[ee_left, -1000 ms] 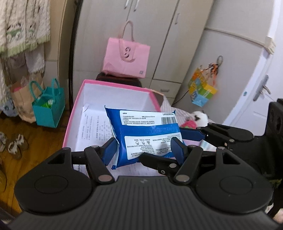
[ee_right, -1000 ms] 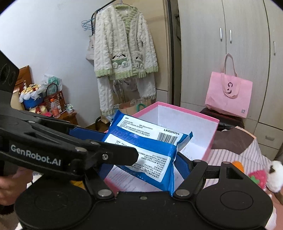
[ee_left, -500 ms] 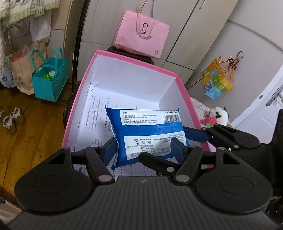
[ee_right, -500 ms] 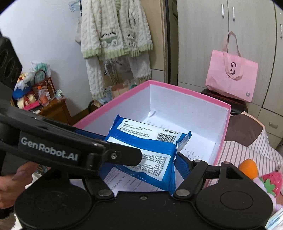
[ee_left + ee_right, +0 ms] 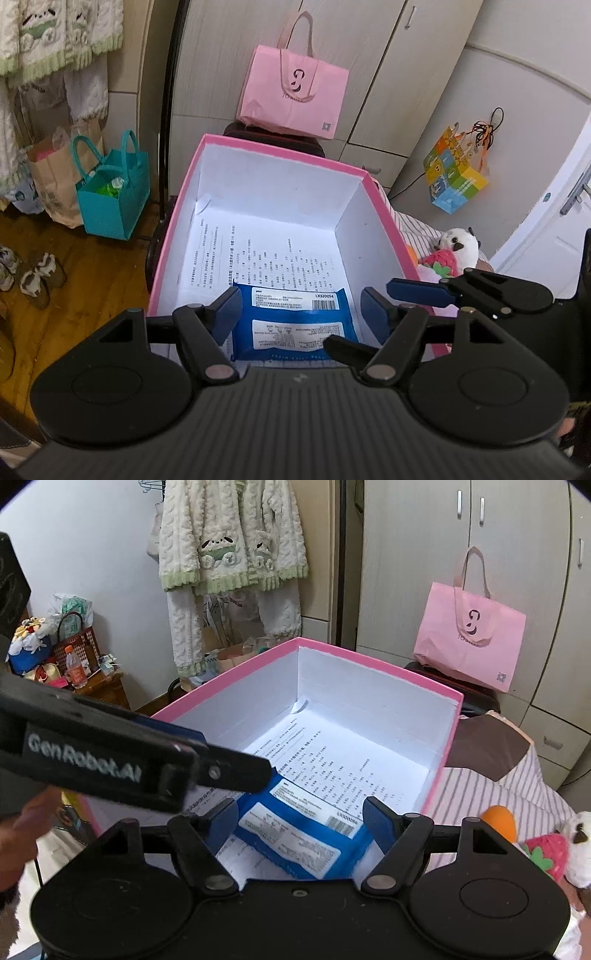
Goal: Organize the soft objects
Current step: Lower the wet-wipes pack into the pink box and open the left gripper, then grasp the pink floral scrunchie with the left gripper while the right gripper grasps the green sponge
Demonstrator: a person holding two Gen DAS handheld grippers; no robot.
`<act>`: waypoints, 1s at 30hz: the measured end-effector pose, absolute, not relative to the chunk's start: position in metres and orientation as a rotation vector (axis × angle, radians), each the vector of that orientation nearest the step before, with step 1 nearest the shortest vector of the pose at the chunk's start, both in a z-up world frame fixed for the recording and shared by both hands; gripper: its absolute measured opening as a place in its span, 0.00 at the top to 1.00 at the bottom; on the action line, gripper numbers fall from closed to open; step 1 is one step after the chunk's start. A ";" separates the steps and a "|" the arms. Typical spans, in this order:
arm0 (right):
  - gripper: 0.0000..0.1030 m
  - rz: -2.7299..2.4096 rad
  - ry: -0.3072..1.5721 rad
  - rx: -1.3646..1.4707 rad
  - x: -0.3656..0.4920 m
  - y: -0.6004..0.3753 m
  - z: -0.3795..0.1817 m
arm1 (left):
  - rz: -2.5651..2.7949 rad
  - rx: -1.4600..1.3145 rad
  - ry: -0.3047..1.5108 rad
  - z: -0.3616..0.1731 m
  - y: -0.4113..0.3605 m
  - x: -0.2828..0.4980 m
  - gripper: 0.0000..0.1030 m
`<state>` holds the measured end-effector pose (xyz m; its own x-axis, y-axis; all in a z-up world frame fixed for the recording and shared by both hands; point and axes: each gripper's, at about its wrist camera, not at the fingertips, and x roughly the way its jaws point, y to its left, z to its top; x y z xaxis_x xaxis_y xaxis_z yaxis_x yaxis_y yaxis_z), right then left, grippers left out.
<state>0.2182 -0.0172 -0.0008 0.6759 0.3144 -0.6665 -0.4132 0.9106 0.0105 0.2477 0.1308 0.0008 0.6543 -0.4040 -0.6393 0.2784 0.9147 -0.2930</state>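
A blue wet-wipe packet (image 5: 295, 325) (image 5: 295, 834) lies flat on the printed paper sheet (image 5: 258, 258) at the near end of the pink box (image 5: 280, 149) (image 5: 369, 657). My left gripper (image 5: 299, 314) straddles it. Its jaws are opening, and white box floor shows between the packet and the right-hand pad. My right gripper (image 5: 299, 823) comes in from the packet's right end. The packet sits low between its fingers, slightly askew, with nothing pinched. In the left wrist view a blue fingertip (image 5: 417, 290) of the right gripper stands apart from the packet's far corner.
A pink tote bag (image 5: 295, 99) stands behind the box against the wardrobe. A teal bag (image 5: 110, 199) and shoes (image 5: 37, 277) are on the wood floor at left. A plush panda (image 5: 458, 245) with a strawberry toy (image 5: 543, 849) lies on the striped cover (image 5: 480, 794) at right.
Both grippers sank into the pink box. The packet, held up between the fingers before, now lies lower on the paper. The left jaws have spread a little.
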 end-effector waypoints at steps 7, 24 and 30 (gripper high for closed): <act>0.23 0.431 0.695 -0.146 0.189 -0.027 0.015 | -0.412 -0.139 0.723 0.023 0.129 0.213 0.30; 0.23 0.410 0.628 -0.197 0.070 -0.115 0.051 | -0.704 0.083 0.631 0.073 0.067 0.111 0.21; 0.23 0.401 0.658 -0.174 0.042 -0.153 0.036 | -0.747 0.187 0.656 0.059 0.035 0.098 0.20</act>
<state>0.0417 -0.1534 0.0357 0.7183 0.3061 -0.6248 -0.4147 0.9094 -0.0312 0.0977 0.0346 0.0591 0.5467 -0.5697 -0.6137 0.6824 0.7278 -0.0677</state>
